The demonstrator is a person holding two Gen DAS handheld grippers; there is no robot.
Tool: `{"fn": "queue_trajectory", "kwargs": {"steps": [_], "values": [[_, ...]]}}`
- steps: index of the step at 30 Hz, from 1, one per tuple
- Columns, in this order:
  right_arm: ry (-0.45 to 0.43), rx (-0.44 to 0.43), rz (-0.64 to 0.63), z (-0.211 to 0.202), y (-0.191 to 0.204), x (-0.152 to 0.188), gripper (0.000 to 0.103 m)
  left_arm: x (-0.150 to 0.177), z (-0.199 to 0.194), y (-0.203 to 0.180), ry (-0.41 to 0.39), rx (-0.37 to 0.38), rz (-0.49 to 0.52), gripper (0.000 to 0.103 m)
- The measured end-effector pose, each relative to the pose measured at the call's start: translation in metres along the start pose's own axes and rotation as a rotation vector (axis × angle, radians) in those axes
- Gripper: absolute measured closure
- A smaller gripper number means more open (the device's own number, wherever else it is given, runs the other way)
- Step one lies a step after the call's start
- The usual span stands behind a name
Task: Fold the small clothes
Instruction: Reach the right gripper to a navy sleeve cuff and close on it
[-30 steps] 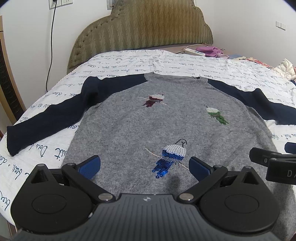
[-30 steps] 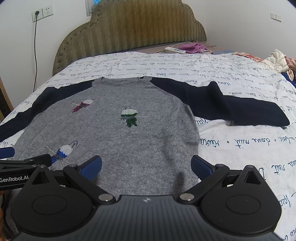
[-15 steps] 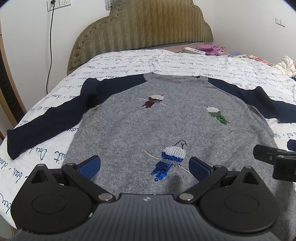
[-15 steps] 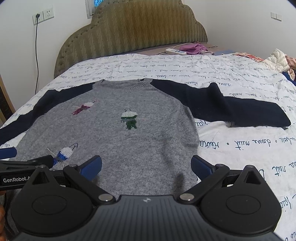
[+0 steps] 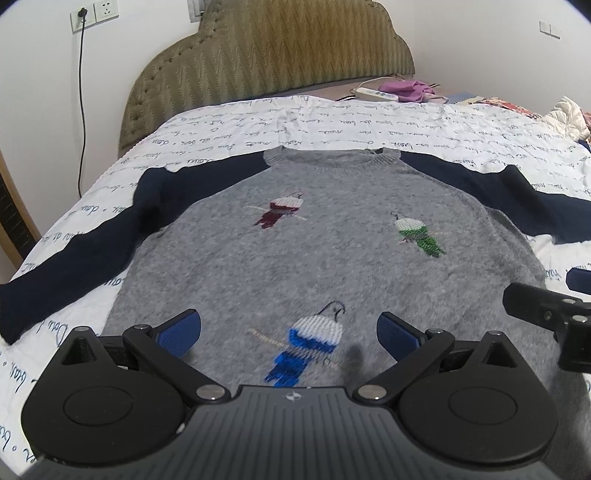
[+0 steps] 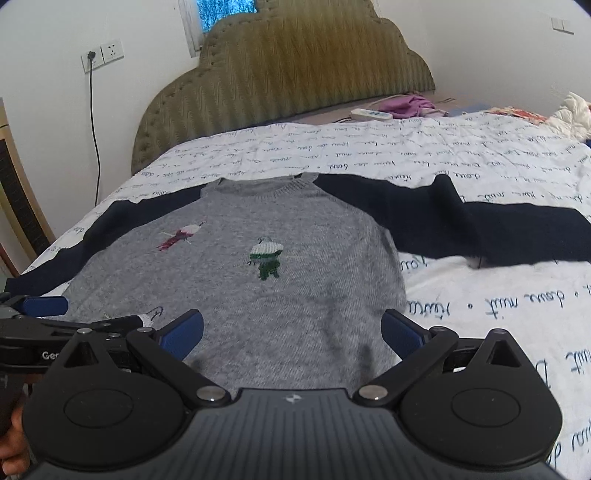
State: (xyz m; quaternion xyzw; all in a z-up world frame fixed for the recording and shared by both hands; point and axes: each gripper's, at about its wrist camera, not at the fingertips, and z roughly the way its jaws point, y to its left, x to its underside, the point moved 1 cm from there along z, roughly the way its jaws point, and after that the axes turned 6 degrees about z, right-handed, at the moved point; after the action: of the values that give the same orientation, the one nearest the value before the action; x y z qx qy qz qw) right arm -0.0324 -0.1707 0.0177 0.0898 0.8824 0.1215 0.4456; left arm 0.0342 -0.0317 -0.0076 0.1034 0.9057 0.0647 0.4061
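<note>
A small grey sweater [image 5: 314, 258] with navy sleeves and three sequin birds lies flat, front up, on the bed; it also shows in the right wrist view [image 6: 295, 280]. Its sleeves spread out to the left [image 5: 74, 266] and right [image 6: 498, 236]. My left gripper [image 5: 289, 332] is open and empty, above the hem near the blue bird [image 5: 310, 343]. My right gripper [image 6: 291, 332] is open and empty, above the hem's right part. Each gripper shows at the edge of the other's view.
The bed has a white sheet with blue script [image 5: 332, 122] and an olive padded headboard [image 5: 266, 55]. A power strip [image 5: 376, 95], purple cloth [image 5: 406, 90] and other clothes [image 5: 565, 118] lie at the far right. A cable hangs from a wall socket [image 5: 83, 16].
Both grippers have tilted up and moved slightly forward over the hem, so the sweater sits lower in both views. Both stay open. The sweater has not moved.
</note>
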Motion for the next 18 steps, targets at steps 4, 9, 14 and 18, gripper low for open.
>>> {"fn": "queue_trajectory", "kwargs": {"steps": [4,9,14,18], "values": [[-0.011,-0.019,0.056,0.003,-0.02,-0.007,0.0,-0.008,0.007,-0.009,0.002,0.006,0.003,0.0],[-0.035,0.011,0.167,0.006,-0.062,-0.017,0.0,-0.018,0.016,-0.026,-0.009,0.007,0.037,0.0],[-0.076,0.013,0.42,0.009,-0.135,-0.026,0.0,-0.024,0.022,-0.04,-0.015,0.04,0.058,0.0],[-0.133,0.058,0.613,0.01,-0.196,-0.036,0.0,-0.029,0.03,-0.043,0.002,0.047,0.053,0.0]]}}
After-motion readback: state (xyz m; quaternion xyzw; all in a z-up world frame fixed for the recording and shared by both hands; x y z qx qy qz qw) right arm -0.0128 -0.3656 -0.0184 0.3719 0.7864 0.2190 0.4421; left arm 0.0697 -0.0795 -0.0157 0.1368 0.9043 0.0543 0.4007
